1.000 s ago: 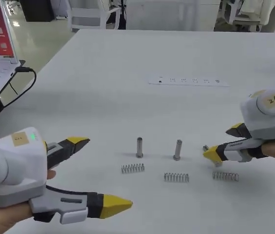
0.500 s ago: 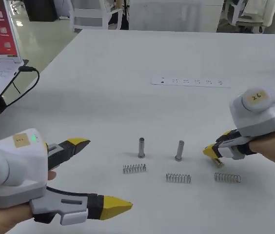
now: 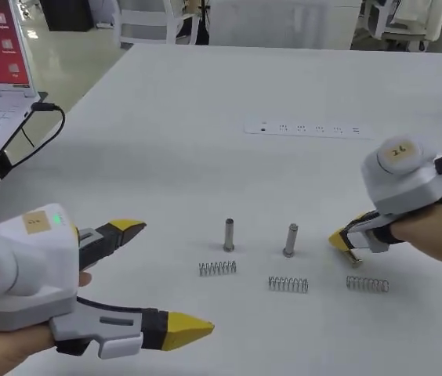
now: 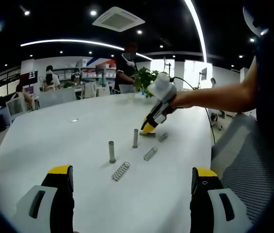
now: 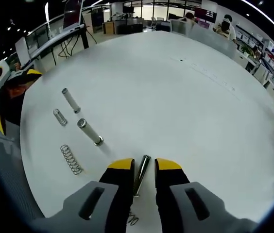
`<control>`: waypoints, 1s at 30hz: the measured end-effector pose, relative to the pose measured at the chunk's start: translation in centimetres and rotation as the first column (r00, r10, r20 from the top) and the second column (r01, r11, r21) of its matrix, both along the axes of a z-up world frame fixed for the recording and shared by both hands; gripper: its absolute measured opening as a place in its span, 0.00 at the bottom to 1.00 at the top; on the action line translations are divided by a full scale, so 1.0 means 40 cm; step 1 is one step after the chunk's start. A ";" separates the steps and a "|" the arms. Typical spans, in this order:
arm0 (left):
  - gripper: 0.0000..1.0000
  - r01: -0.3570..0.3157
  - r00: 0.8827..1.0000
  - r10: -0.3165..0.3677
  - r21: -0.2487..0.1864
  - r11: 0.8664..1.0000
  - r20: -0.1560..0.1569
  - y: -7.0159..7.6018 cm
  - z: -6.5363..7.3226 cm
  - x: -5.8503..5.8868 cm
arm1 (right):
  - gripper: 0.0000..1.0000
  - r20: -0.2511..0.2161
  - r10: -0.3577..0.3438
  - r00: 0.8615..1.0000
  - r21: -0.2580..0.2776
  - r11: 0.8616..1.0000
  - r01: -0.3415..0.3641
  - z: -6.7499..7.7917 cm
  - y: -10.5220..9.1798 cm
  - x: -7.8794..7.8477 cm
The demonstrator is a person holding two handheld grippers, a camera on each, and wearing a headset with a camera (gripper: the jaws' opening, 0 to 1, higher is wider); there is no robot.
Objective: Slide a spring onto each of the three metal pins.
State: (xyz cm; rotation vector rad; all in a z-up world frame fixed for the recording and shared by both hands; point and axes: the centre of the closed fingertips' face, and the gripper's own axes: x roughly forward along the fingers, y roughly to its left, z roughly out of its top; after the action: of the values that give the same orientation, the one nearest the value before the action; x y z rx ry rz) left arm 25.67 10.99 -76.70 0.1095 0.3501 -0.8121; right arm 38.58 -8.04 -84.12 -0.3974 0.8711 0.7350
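On the white table point(image 3: 205, 117), the left gripper point(image 3: 172, 278) hovers with its jaws spread wide and empty, while the right gripper point(image 5: 145, 163) pinches the third pin point(image 5: 142, 174), which leans between its yellow tips. The risk I see is that this slim, smooth steel pin slips in the grip or gets set down off vertical, then topples and rolls into the near spring point(image 3: 367, 284) lying just beside those tips. The middle pin point(image 3: 290, 240) and the far pin point(image 3: 229, 234) stand upright between the grippers, nearer the right one. Each is a short grey cylinder on a slightly wider foot, with the middle spring point(image 3: 288, 284) and the far spring point(image 3: 217, 269) lying flat beside them.
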 end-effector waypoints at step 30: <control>0.99 -0.003 1.000 0.003 0.007 1.000 -0.001 0.005 -0.004 0.001 | 0.08 -0.060 -0.052 0.997 -0.062 0.997 0.048 -0.030 -0.001 0.007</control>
State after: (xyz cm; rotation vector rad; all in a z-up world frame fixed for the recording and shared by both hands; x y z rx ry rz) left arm 25.71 11.18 -76.84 0.1151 0.3538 -0.8085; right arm 38.86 -8.09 -85.30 -0.4068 0.9594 0.6787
